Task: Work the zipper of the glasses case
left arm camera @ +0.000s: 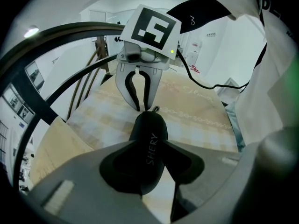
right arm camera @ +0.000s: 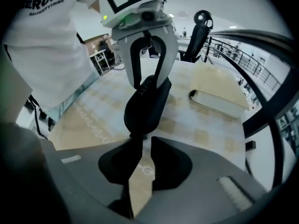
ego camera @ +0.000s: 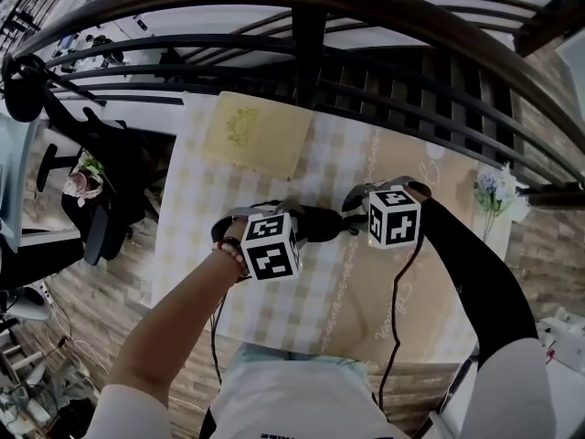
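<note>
A black zip-up glasses case [ego camera: 319,223] lies on the checked tablecloth between both grippers. My left gripper [ego camera: 277,216] is shut on one end of it; in the left gripper view its jaws clamp the case [left arm camera: 149,130] across its width, just behind the pale lettering. My right gripper [ego camera: 360,210] is at the other end. In the right gripper view its jaws [right arm camera: 144,143] stand slightly apart, and the cloth shows through the narrow gap. The case's tip [right arm camera: 145,104] lies just ahead of them, unheld. A small zipper pull [left arm camera: 154,109] shows beside the right gripper's fingertips [left arm camera: 138,105].
A cream notebook [ego camera: 257,133] lies at the table's far side. Dark curved railings [ego camera: 366,71] run just beyond the table [ego camera: 206,199]. A small vase of flowers [ego camera: 494,193] stands at the right edge. A black office chair [ego camera: 102,186] sits to the left, off the table.
</note>
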Available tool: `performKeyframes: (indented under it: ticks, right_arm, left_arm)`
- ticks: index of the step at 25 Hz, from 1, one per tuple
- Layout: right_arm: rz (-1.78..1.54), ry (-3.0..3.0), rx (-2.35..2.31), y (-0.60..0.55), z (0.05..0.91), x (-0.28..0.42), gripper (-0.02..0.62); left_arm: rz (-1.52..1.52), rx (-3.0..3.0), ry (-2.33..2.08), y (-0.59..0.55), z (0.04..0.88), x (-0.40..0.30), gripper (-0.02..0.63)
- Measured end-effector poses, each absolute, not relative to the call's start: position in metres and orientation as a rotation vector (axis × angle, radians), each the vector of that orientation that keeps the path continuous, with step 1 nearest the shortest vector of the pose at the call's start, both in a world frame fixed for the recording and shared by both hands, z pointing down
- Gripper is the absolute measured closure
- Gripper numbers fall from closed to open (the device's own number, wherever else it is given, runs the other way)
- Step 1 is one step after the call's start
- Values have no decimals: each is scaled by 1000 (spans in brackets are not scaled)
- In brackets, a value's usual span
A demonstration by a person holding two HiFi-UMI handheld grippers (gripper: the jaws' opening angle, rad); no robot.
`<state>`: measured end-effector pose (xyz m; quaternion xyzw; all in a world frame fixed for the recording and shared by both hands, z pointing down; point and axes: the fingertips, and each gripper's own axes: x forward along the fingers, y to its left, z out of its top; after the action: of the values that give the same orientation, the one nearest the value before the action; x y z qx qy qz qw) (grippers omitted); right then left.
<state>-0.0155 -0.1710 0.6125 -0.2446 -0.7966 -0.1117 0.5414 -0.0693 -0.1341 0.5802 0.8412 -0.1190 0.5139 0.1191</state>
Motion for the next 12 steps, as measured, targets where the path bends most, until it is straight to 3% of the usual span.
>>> performKeyframes:
  ticks: [12]
  right_arm:
    - [-138, -1930, -593, -164, 628, -19, 514]
  left_arm:
    - [1502, 2466, -344, -133, 581, -68, 466]
